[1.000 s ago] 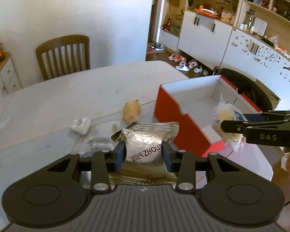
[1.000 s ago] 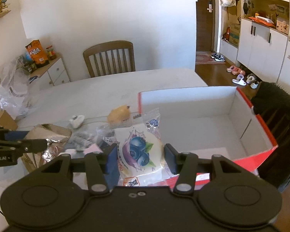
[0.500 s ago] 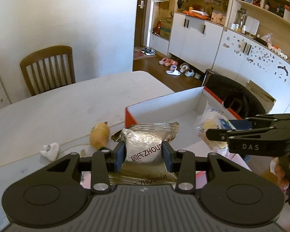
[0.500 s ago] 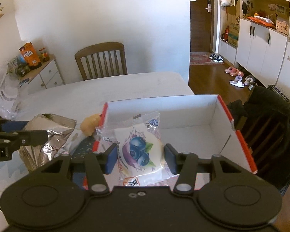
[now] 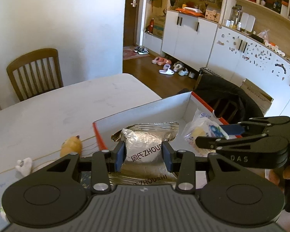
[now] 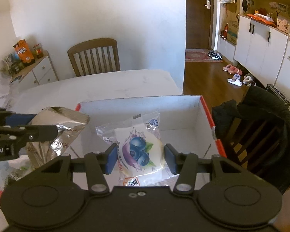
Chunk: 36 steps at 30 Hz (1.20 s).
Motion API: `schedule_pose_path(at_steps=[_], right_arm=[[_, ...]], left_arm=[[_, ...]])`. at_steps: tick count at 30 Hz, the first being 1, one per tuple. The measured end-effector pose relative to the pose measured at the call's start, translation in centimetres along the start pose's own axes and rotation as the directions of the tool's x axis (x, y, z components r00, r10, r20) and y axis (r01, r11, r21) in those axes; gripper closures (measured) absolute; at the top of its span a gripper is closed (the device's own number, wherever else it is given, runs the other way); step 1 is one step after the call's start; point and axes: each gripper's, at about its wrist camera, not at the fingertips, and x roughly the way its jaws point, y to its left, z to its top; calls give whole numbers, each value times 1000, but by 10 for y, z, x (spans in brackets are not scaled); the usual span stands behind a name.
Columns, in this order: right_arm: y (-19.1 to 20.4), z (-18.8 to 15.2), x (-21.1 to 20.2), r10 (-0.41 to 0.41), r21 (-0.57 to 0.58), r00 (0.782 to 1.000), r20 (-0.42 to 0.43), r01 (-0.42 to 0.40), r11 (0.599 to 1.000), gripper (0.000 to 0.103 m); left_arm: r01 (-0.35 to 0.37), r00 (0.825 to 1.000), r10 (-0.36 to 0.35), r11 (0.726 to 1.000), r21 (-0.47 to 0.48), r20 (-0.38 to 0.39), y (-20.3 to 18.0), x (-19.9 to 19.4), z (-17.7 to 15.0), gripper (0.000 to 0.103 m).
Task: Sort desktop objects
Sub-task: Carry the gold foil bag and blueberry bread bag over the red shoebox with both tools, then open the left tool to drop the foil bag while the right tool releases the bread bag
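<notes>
Here, two held snack packets (image 5: 143, 148) (image 6: 140, 152), one box (image 6: 207, 114).

Box (image 6: 206, 114) open on top, white floor inside mostly bare, room to drop in. Red-edged walls ring it. Left gripper (image 5: 143, 152) with foil bag (image 5: 145, 145) sits over the box's left wall, right gripper (image 6: 141, 158) with blueberry packet (image 6: 139, 148) just beside it, tight between them. Chair with black jacket (image 6: 261, 127) close off box's right side. Far tabletop (image 5: 67, 106) bare; plush toy (image 5: 71, 145) near box's left corner.

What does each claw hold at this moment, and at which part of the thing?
The left claw grips the silver foil bag across its middle; the right claw grips the blueberry snack packet by its two sides, mid-height.
</notes>
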Motion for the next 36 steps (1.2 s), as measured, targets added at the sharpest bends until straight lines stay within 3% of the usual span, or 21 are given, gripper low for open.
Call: schedule_pose_path(at_steps=[9, 20, 36], right_arm=[[-19, 1, 30, -14, -11, 998, -54, 13, 1000, 52], [-24, -11, 72, -22, -68, 987, -160, 11, 998, 52], [-21, -23, 109, -38, -163, 951, -308, -14, 987, 52]], left_arm=[[3, 999, -1, 999, 39, -35, -16, 44, 8, 63], [4, 992, 6, 996, 84, -122, -26, 97, -5, 63], [8, 959, 30, 991, 135, -281, -32, 141, -17, 63]])
